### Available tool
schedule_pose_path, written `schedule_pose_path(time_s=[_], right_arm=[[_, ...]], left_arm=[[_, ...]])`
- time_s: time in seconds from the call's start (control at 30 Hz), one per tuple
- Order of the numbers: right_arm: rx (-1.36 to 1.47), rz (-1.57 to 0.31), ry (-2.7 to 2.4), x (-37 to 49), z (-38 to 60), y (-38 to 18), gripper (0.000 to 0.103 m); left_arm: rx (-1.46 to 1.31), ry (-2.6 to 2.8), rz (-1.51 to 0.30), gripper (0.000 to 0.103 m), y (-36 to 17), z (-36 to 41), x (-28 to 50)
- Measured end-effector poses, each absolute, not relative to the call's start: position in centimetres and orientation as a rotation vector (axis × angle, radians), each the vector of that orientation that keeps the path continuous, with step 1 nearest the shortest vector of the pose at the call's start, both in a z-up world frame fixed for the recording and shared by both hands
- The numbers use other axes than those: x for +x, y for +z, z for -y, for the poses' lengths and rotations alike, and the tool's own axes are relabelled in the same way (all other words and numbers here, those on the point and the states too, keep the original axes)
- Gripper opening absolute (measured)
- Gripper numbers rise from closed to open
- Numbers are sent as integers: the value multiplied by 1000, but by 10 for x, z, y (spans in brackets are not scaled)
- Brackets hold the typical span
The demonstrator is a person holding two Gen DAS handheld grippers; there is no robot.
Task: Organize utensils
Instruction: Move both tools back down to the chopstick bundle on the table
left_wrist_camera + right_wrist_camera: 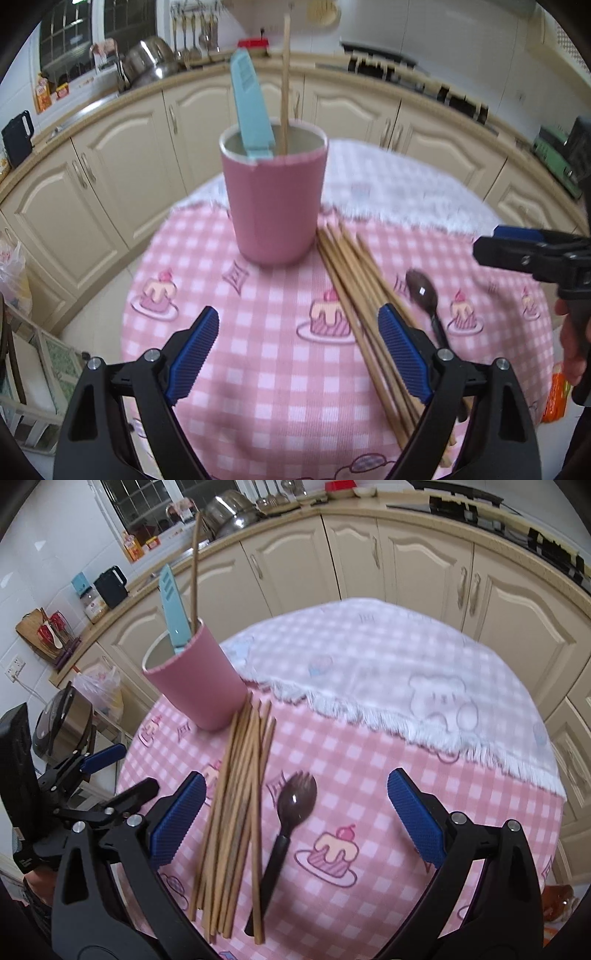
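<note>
A pink cup [275, 206] stands on the round table and holds a light blue sheathed knife [249, 107] and one wooden chopstick [285, 85]. It also shows in the right wrist view [195, 681]. Several wooden chopsticks [365, 306] [236, 812] lie in a bundle right of the cup. A dark brown spork [424, 295] [286, 830] lies beside them. My left gripper [297, 350] is open and empty above the cloth in front of the cup. My right gripper [295, 819] is open and empty, straddling the chopsticks and spork from above.
The table has a pink checked cloth [369, 775] with a white fringed cloth [388, 664] over its far half. Cream kitchen cabinets [129, 166] and a counter with pots curve behind. An orange packet [556, 398] lies past the table's right edge.
</note>
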State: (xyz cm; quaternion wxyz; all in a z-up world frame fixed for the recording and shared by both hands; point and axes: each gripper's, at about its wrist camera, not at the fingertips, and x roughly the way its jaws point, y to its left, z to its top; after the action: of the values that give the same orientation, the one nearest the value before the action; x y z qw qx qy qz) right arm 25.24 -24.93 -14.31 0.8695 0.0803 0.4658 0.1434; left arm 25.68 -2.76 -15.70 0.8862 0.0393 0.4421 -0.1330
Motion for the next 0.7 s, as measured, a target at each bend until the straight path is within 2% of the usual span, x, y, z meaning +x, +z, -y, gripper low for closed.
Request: schedule_pose_path(time_s=[0.23, 0.53, 0.6, 0.63, 0.7], right_arm=[[155, -1005, 332, 253, 243, -153, 97], [136, -1031, 338, 256, 242, -162, 97], [128, -1042, 344, 257, 241, -164, 96], [118, -1048, 346, 257, 240, -166, 96], [100, -1061, 359, 258, 236, -167, 96]], left_arm=[[127, -264, -1018, 86, -189, 40, 265], [155, -248, -1075, 86, -204, 51, 276], [160, -254, -1081, 79, -204, 55, 279], [159, -261, -1087, 68, -205, 56, 280], [178, -268, -1082, 56, -204, 61, 280]])
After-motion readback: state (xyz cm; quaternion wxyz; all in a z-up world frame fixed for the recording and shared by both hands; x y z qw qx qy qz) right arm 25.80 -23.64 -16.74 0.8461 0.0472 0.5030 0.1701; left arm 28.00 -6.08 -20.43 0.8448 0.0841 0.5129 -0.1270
